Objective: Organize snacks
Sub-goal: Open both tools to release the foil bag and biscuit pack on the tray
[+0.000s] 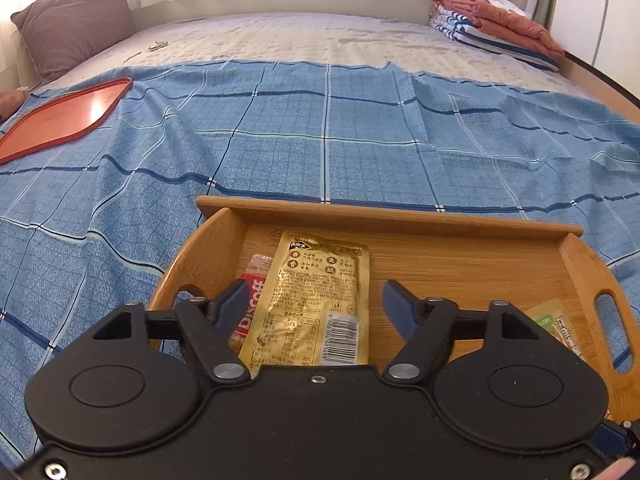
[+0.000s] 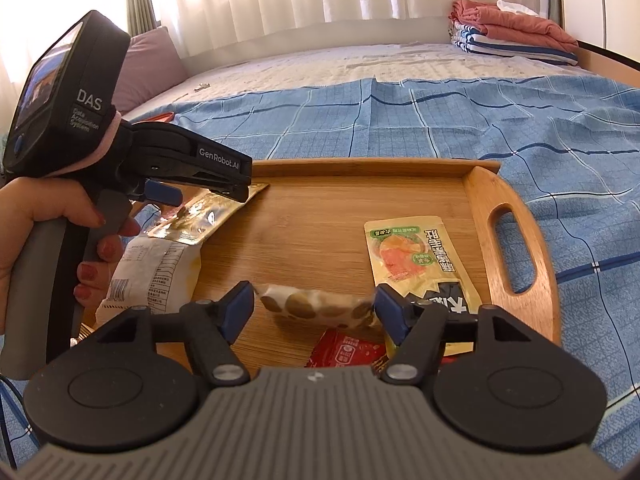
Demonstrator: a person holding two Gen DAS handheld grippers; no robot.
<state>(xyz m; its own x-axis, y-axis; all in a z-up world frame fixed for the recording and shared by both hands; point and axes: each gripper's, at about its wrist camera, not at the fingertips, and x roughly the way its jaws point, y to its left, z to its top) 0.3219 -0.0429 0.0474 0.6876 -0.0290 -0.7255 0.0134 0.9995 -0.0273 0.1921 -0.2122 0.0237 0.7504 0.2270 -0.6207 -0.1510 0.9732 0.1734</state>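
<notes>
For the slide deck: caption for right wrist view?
Right tool open around a spotted snack packet on the bamboo tray.

The left gripper (image 1: pixel 312 300) is matte black, with blue fingertip pads (image 1: pixel 394 304), silver pivot bolts and round side discs. From the right wrist view, its body reads "DAS" and "GenRobot.AI", with a grey handle. The left hand (image 2: pixel 24 240) has red-painted nails. The right gripper (image 2: pixel 314 304) has a ribbed grey top.
</notes>
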